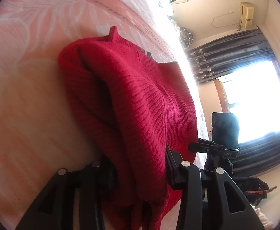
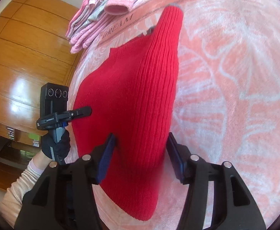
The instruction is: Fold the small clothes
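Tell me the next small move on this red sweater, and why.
Probably carry the gripped edge across and lay it down. The left hand-held gripper pinches bunched folds of the red knit sweater, while the right hand-held gripper straddles its sleeve; the sweater lies only partly folded on the pink blanket.

Window (image 1: pixel 254 99) glare blown out — fisheye edges warped, dark vignette.

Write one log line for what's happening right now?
left gripper: fingers around red sweater | right gripper: fingers around sweater | pink blanket underneath
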A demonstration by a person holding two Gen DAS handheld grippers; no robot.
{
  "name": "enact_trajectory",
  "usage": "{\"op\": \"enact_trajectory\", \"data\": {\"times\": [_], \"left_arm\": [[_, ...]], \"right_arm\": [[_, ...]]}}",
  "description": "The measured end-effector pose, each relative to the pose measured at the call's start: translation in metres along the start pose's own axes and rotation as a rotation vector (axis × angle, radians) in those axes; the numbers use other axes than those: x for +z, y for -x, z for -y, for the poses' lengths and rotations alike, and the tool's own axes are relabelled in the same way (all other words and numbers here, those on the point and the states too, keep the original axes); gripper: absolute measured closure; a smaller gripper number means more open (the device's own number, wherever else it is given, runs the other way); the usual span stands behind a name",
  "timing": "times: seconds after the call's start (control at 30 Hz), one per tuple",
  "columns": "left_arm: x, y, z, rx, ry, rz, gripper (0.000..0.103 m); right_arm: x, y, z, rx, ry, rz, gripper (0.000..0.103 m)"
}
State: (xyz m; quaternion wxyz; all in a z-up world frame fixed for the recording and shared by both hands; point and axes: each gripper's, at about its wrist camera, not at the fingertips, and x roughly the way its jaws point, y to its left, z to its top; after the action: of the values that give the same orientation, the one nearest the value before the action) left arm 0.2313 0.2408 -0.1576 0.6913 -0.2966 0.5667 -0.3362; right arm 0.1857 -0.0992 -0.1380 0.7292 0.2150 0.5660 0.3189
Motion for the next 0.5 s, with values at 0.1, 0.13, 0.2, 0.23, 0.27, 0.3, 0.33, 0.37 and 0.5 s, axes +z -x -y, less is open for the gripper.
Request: {"op": "enact_trajectory", "data": {"times": [0.1, 0.13, 0.2, 0.23, 0.27, 0.3, 0.33, 0.37, 0.5], "left_arm": [[0.005, 0.017, -0.004, 0.002, 0.04, 0.014, 0.057], [0.0, 0.028, -0.008, 0.0, 0.054, 0.03, 0.057], [0.002, 0.047, -0.014, -0.011, 0.075, 0.083, 0.057], [0.005, 0.055, -0.014, -0.014, 0.077, 0.111, 0.057], [0.008, 0.06, -0.015, -0.004, 0.071, 0.129, 0.057], [0.013, 0.063, -0.014, 0.013, 0.066, 0.143, 0.057], [0.019, 0.063, -0.014, 0.018, 0.062, 0.152, 0.058], [0.025, 0.062, -0.012, 0.017, 0.056, 0.153, 0.058], [0.044, 0.048, -0.007, 0.027, 0.044, 0.149, 0.058]], "right_arm": [[0.006, 0.024, 0.007, -0.026, -0.006, 0.069, 0.043], [0.008, 0.028, 0.008, -0.037, -0.006, 0.088, 0.043], [0.01, 0.036, 0.011, -0.043, -0.01, 0.112, 0.042], [0.01, 0.038, 0.012, -0.04, -0.014, 0.117, 0.042], [0.011, 0.04, 0.014, -0.041, -0.015, 0.12, 0.042], [0.012, 0.04, 0.015, -0.044, -0.015, 0.12, 0.042], [0.013, 0.038, 0.014, -0.045, -0.012, 0.118, 0.042], [0.013, 0.037, 0.014, -0.044, -0.01, 0.114, 0.042], [0.014, 0.026, 0.008, -0.042, -0.005, 0.098, 0.042]]}}
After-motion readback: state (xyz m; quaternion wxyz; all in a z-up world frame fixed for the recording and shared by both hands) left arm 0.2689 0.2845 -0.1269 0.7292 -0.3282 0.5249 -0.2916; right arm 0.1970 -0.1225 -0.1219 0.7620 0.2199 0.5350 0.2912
